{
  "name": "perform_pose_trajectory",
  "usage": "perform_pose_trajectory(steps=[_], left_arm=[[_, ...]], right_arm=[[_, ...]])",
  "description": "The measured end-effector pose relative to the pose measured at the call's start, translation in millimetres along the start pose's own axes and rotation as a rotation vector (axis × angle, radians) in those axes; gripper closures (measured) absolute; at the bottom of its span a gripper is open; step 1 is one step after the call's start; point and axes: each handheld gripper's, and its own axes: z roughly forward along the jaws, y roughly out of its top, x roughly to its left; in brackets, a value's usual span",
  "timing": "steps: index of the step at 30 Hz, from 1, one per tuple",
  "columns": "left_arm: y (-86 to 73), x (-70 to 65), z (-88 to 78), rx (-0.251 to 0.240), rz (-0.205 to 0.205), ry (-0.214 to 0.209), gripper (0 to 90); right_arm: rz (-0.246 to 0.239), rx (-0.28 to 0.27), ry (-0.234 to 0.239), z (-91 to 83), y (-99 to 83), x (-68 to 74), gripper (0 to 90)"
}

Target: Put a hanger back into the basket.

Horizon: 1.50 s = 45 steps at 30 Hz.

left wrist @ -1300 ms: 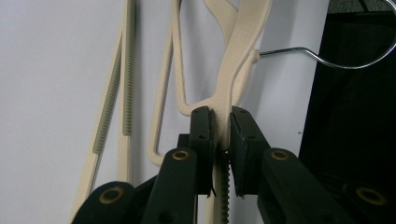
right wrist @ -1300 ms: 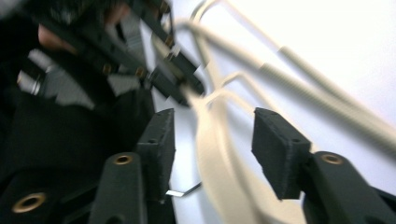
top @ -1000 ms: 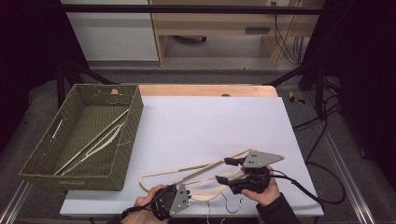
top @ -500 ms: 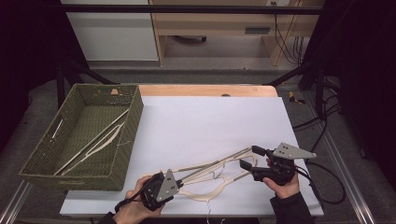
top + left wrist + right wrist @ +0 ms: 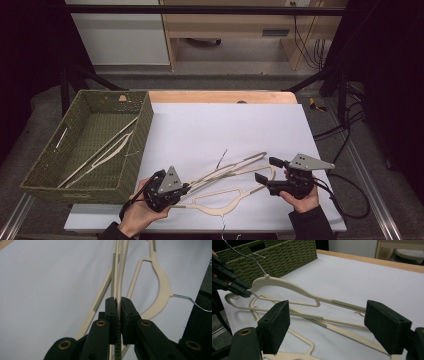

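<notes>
Basket: woven green, at the table's left edge; cream hangers already lie inside it.
Left gripper: jaws clamped together on the end of a cream hanger; the left gripper view shows the thin bar pinched between the pads, near the table's front edge.
Hanger pile: several cream hangers overlapping on the white table, between the two grippers.
Right gripper: jaws wide apart, holding nothing, at the pile's right end.
Doing it well: probably the held hanger goes to the basket; lifting slowly should free it from its neighbours; the right gripper could pin the others down.
Hard to tell: how many hangers are stacked; whether the hooks are tangled.
</notes>
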Motion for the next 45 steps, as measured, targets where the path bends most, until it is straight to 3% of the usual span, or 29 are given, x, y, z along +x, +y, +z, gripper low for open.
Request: perform_pose_trajectory(steps=[7, 14, 19, 21, 22, 23, 24, 26, 28, 32, 39, 45], left_arm=[[1.1, 0.7, 0.5, 0.006, -0.011, -0.015, 85.2], [0.0, 5.4, 4.1, 0.009, -0.043, -0.007, 83.1], [1.4, 2.7, 8.2, 0.02, -0.037, -0.016, 84.8], [2.0, 1.9, 6.6, 0.002, -0.051, -0.038, 85.2], [1.9, 2.0, 3.7, -0.029, -0.063, -0.054, 85.3], [1.9, 2.0, 3.7, -0.029, -0.063, -0.054, 85.3], [2.4, 2.1, -3.0, -0.072, -0.068, -0.05, 85.3], [2.7, 2.2, -6.7, -0.091, -0.073, -0.05, 85.3], [4.0, 2.9, -18.8, -0.139, -0.073, -0.031, 85.3], [5.1, 4.2, -32.5, -0.181, -0.074, -0.002, 85.4], [4.3, 12.5, -53.2, -0.276, -0.106, 0.015, 85.4], [6.0, 22.0, -73.2, -0.32, -0.118, 0.043, 85.4]], right_arm=[[-0.007, 0.017, 0.055, 8.0, -1.6, 5.5, 22.0], [-0.015, 0.043, 0.06, 15.2, -4.2, 7.9, 22.5], [-0.017, 0.032, 0.057, 13.1, -3.3, 7.5, 22.8], [-0.016, 0.031, 0.056, 11.8, -2.8, 7.4, 22.9], [-0.016, 0.029, 0.052, 11.4, -2.7, 7.2, 22.9], [-0.016, 0.029, 0.052, 11.4, -2.7, 7.2, 22.9], [-0.019, 0.028, 0.052, 10.1, -2.3, 6.9, 22.9], [-0.02, 0.023, 0.049, 8.7, -1.8, 6.5, 22.9], [-0.022, 0.019, 0.044, 7.0, -1.2, 6.1, 22.8], [-0.02, 0.007, 0.04, 2.4, 0.2, 4.6, 22.8], [-0.021, -0.002, 0.036, -0.7, 1.1, 3.1, 22.8], [-0.016, -0.004, 0.03, -1.8, 1.7, 2.7, 22.5]])
